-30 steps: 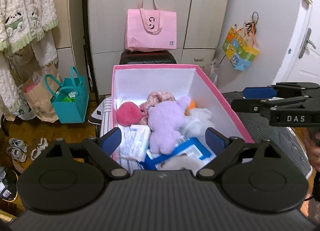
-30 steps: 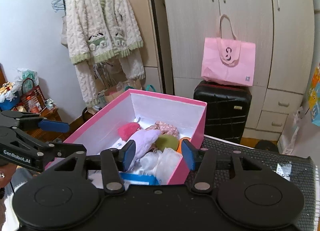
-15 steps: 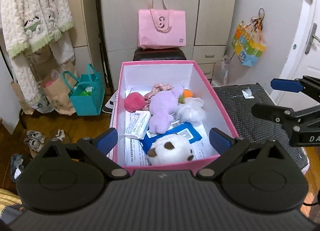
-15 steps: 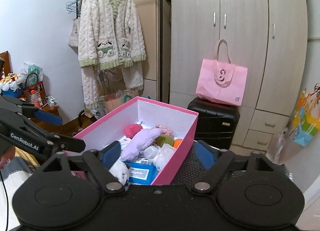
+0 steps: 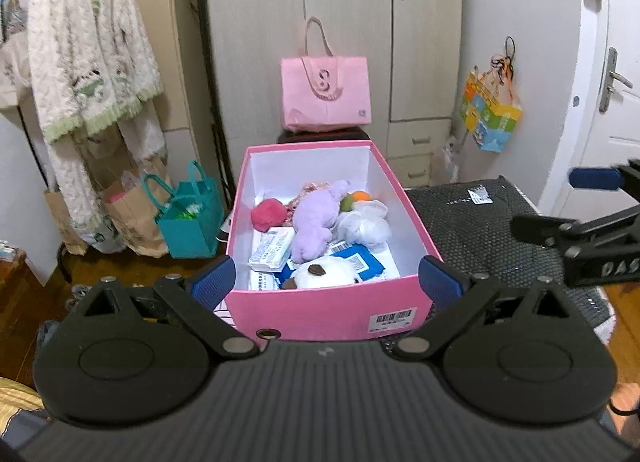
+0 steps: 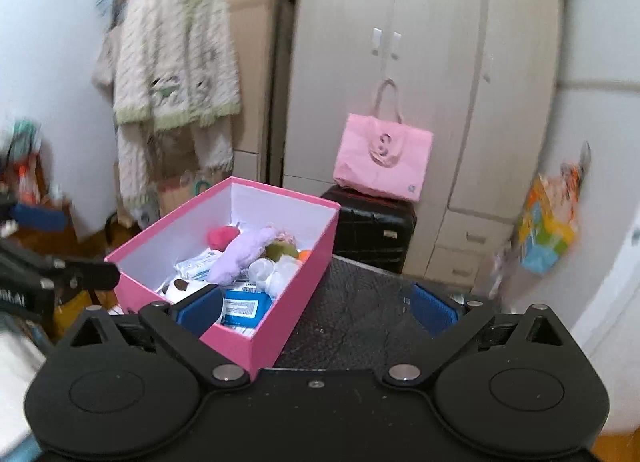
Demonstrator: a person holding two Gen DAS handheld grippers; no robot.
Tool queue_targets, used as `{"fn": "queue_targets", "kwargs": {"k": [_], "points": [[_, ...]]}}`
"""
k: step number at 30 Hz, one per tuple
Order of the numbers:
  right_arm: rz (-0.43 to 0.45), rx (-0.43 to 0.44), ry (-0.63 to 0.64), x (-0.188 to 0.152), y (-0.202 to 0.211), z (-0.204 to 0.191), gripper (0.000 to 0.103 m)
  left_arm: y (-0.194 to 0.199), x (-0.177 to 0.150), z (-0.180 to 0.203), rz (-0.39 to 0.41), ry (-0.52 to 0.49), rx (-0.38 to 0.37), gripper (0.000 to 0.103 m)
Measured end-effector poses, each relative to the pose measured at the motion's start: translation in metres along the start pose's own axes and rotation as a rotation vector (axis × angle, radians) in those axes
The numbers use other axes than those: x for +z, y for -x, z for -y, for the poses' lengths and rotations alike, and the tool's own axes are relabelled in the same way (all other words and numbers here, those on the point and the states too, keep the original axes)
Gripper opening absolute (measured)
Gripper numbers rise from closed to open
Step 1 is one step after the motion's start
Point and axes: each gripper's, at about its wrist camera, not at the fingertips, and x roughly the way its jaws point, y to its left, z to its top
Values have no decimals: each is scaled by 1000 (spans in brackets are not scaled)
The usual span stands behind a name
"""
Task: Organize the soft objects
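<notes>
Soft toys lie inside the pink box (image 5: 328,312); apparently nothing remains outside. Left gripper (image 5: 327,278) spread and empty; right gripper (image 6: 316,312) opening, empty.

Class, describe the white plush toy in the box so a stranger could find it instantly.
Start at the pink box in front of the wardrobe. At its near end, beside a blue packet, lies the white plush toy. Unlike the lilac plush behind it, it is white with a brown patch.
</notes>
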Motion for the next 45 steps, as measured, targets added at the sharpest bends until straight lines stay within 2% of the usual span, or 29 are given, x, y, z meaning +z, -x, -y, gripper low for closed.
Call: {"fn": "queue_targets", "kwargs": {"k": [5, 10, 16, 22, 45], "points": [[7, -92, -89, -25, 10, 7, 102, -6, -21, 9, 20, 24, 15, 99], [-4, -81, -129, -38, 17, 13, 102, -11, -29, 17, 19, 35, -4, 99], [27, -130, -169, -49, 26, 12, 102, -10, -37, 25, 38, 72, 14, 99], [27, -190, -179, -56, 31, 11, 102, -13, -43, 37, 32, 36, 25, 100], [75, -233, -188, -70, 58, 8, 102, 6, -54, 48, 92, 31, 63, 100]]}}
